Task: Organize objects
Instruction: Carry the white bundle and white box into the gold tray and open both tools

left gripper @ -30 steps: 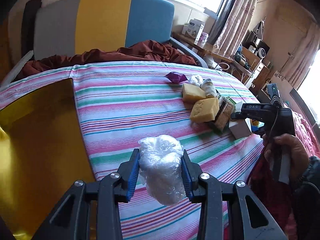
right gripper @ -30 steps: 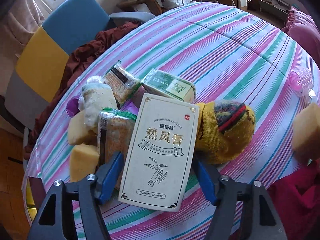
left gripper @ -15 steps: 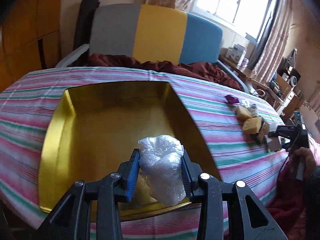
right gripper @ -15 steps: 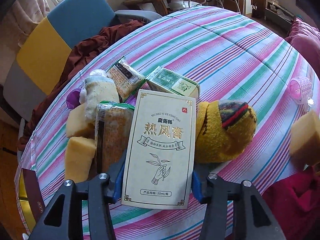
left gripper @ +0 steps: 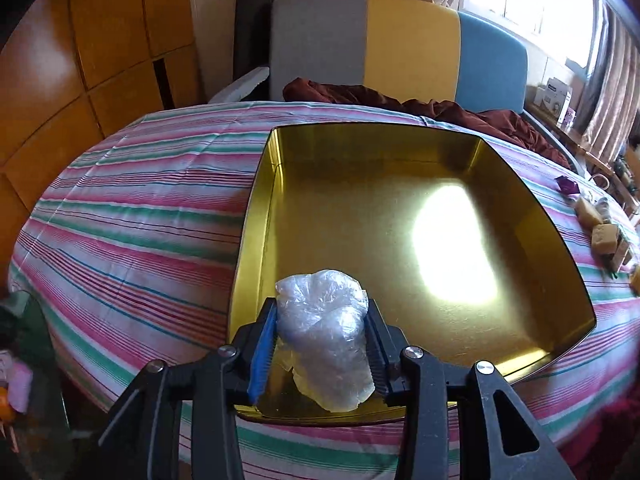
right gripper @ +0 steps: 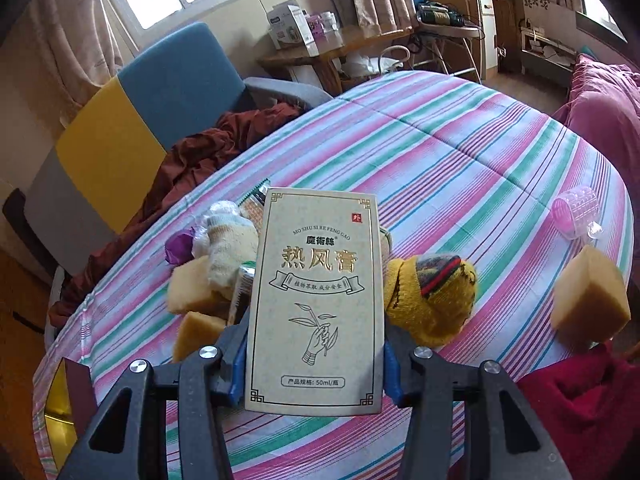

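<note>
My left gripper [left gripper: 322, 344] is shut on a crumpled clear plastic bag [left gripper: 324, 336] and holds it above the near left part of a gold tin tray [left gripper: 256, 216] on the striped tablecloth. My right gripper [right gripper: 314, 344] is shut on a beige box with Chinese lettering [right gripper: 316, 300], lifted upright above the cloth. Behind the box lie yellow sponges [right gripper: 188, 292], a cream sock bundle [right gripper: 232, 248], a purple wrapper [right gripper: 178, 248] and a yellow knitted sock [right gripper: 432, 300]. A corner of the tray shows in the right wrist view [right gripper: 58, 396].
A lone sponge [right gripper: 588, 300] and a pink hair roller [right gripper: 574, 212] lie at the table's right side. A grey, yellow and blue chair [left gripper: 400, 48] with a dark red cloth [left gripper: 420, 104] stands behind the table. Sponges [left gripper: 600, 232] sit right of the tray.
My left gripper has swung left with the bag, from over the cloth to over the tray. My right gripper closed on the box and lifted it upright off the pile.
</note>
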Tool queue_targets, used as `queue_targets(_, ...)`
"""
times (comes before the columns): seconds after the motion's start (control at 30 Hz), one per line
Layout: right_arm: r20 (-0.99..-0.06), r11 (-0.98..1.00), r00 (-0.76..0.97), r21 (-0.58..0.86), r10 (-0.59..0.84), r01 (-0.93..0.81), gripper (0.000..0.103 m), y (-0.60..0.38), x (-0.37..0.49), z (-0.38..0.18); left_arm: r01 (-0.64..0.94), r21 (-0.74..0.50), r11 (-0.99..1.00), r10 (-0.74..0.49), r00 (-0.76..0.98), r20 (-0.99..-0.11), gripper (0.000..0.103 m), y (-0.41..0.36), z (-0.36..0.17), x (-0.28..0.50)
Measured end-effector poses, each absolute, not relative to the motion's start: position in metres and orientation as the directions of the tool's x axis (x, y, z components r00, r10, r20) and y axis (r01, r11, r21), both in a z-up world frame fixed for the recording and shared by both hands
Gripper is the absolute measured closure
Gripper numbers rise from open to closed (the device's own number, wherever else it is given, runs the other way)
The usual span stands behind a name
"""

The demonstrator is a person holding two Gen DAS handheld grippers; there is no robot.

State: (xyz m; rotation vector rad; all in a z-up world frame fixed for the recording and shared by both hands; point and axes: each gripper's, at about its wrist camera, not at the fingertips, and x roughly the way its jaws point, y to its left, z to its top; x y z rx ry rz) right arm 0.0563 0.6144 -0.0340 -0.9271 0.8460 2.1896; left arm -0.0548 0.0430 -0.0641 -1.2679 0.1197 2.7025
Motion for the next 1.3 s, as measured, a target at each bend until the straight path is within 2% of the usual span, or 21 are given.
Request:
queue_targets(0.3,-0.730,-0.778,-0.657,0.298,0.187,-0.553,0.052,0.540,0.027,0.001,-0.158,-0.025,-0.987,0.123,-0.650,-0.750,0.053,0.027,-0.056,-0.047)
queue_targets(0.4,-0.716,-0.856,-0.689,0.283,0.112,-0.432,0.052,0.494,0.005,0.018,-0.134,-0.057,-0.989,0.132,-0.663,-0.737,0.046,0.018,-0.049,-0.042)
queue_targets(0.57,-0.714,-0.944,-0.695,0.280,-0.082,-0.176,0.052,0.388,-0.032,0.028,-0.092,-0.100,-0.991,0.135,-0.687,-0.714,0.044,0.000,-0.037,-0.035)
queue_targets(0.73,-0.756,-0.960,-0.606,0.279,-0.245,0.040,0.052,0.285,-0.064,0.006,-0.049,-0.126,-0.991,0.125,-0.694,-0.709,0.039,-0.017,-0.030,-0.030)
queue_targets(0.93,-0.816,-0.957,-0.501,0.231,-0.289,0.175,0.052,0.183,-0.091,-0.038,0.005,-0.115,-0.993,0.079,-0.694,-0.715,0.038,-0.031,-0.032,-0.025)
queue_targets(1.1,-0.861,-0.958,-0.437,0.172,-0.260,0.230,0.051,0.142,-0.094,-0.072,0.021,-0.119,-0.993,0.072,-0.690,-0.720,0.038,-0.039,-0.034,-0.023)
queue_targets(1.3,-0.825,-0.919,-0.417,0.289,-0.382,0.269,0.044,0.145,-0.078,-0.070,0.017,-0.101,-0.995,0.062,-0.685,-0.726,0.038,-0.031,-0.031,-0.024)
